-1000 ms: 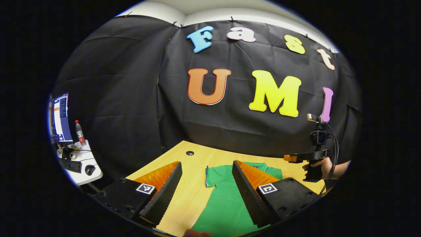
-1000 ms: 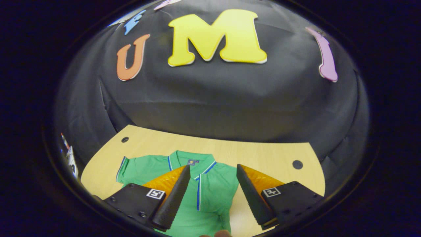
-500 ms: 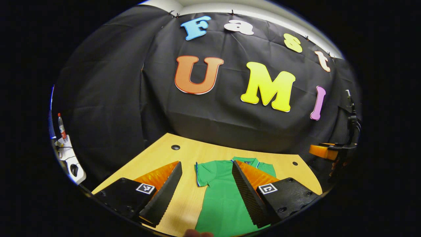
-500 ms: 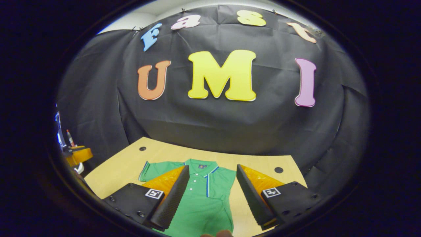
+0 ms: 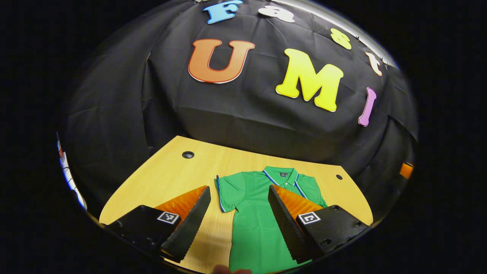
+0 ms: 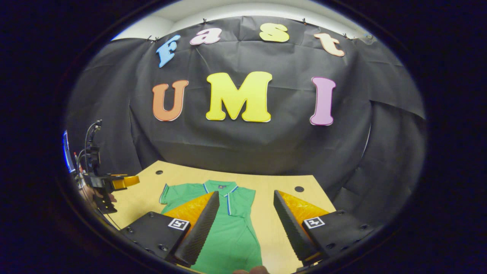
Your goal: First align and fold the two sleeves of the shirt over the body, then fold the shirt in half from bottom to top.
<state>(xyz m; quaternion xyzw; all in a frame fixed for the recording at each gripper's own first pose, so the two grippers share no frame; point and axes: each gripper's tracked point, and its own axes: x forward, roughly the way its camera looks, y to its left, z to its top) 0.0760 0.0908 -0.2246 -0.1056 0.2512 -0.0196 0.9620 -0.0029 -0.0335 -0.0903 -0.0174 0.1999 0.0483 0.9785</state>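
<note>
A green shirt (image 5: pixel 258 213) lies flat, collar toward the far edge of the wooden counter (image 5: pixel 167 179), as the left gripper (image 5: pixel 239 220) and right gripper (image 6: pixel 246 224) hover above it, jaws wide open and empty, apparently poised to take the sleeves.

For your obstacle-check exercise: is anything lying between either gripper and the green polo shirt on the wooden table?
Nothing visible does. The green polo shirt lies flat on the light wooden table, with both the left gripper and the right gripper above it, jaws open.
</note>
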